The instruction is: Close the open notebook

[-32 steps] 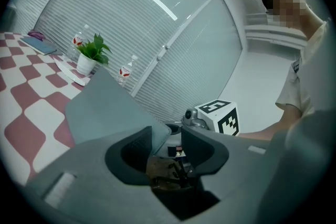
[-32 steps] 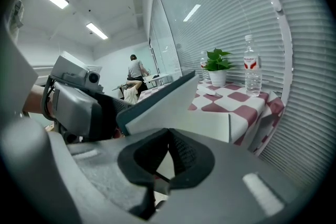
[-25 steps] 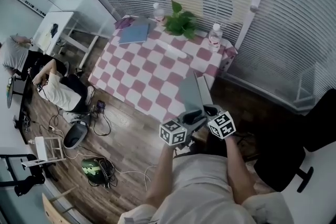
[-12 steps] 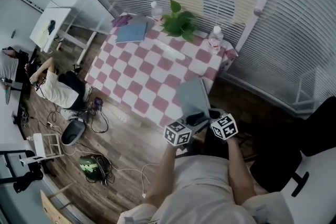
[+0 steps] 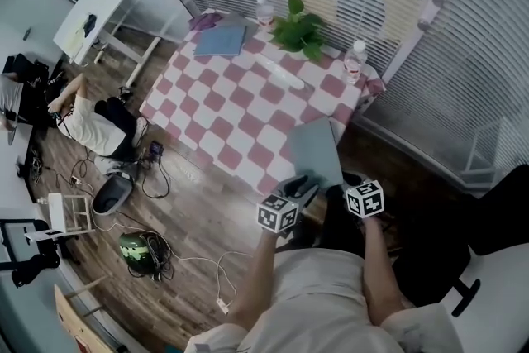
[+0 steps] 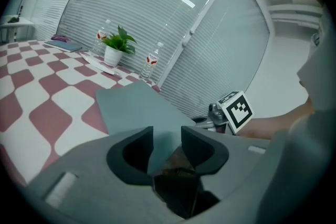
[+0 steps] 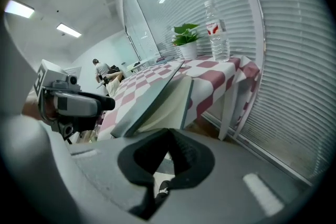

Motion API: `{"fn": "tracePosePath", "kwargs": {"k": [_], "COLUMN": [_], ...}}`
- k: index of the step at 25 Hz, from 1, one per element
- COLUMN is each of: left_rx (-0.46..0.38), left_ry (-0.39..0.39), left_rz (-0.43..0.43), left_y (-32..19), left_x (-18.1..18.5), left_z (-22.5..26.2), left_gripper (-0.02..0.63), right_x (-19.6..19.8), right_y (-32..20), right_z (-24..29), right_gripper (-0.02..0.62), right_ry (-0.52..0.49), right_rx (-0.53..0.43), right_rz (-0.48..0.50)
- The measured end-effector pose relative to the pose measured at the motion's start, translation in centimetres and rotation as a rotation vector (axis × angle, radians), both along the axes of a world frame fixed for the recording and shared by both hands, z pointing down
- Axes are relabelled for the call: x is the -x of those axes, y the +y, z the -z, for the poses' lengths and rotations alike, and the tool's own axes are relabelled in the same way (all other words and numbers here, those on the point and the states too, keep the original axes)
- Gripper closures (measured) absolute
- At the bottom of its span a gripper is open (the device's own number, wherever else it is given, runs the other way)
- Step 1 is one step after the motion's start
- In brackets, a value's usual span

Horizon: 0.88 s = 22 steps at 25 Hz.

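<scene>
Probably close to the end, with the notebook (image 5: 314,151) at the near right corner of the table (image 5: 240,103), jutting over that edge, its grey cover raised only a little above the cream pages. May easily lose the cover and let it fall crooked, given the narrowly parted jaws of the left gripper (image 6: 167,139) around the cover's corner without pinching it, and the right gripper (image 7: 168,136) pressed together on nothing just beside the pages. May also tip the whole notebook off the table by pressing on the overhanging part.
</scene>
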<state>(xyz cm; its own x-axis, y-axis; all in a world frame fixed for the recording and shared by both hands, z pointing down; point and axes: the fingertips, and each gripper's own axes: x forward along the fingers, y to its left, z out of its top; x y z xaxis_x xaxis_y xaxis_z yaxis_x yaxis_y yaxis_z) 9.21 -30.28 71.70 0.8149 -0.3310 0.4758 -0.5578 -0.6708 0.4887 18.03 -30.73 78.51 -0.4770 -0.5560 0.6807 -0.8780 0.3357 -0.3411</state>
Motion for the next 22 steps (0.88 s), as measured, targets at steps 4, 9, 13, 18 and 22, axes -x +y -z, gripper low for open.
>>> {"fn": "tracePosePath", "kwargs": {"k": [4, 9, 13, 18, 22], "left_rx": [0.004, -0.03, -0.048, -0.084, -0.122], "left_ry": [-0.01, 0.004, 0.01, 0.024, 0.022], "left_rz": [0.043, 0.039, 0.053, 0.132, 0.216], "left_y": [1.7, 3.5, 4.9, 5.8, 7.3], "left_x": [2.2, 2.6, 2.3, 2.0, 1.2], "left_z": [-0.1, 1.0, 1.6, 3.2, 5.0], "left_gripper": [0.439, 0.439, 0.439, 0.439, 0.439], "right_x": [0.0, 0.1, -0.1, -0.9, -0.4], "right_y": [1.9, 4.0, 6.1, 7.9, 9.3], "right_z": [0.6, 2.3, 3.1, 4.2, 6.4], "right_gripper": [0.595, 0.595, 0.595, 0.595, 0.595], "right_ry": [0.004, 0.007, 0.024, 0.057, -0.007], "right_rx": [0.01, -0.026, -0.043, -0.058, -0.104], "right_rz": [-0.085, -0.129, -0.131, -0.124, -0.158]}}
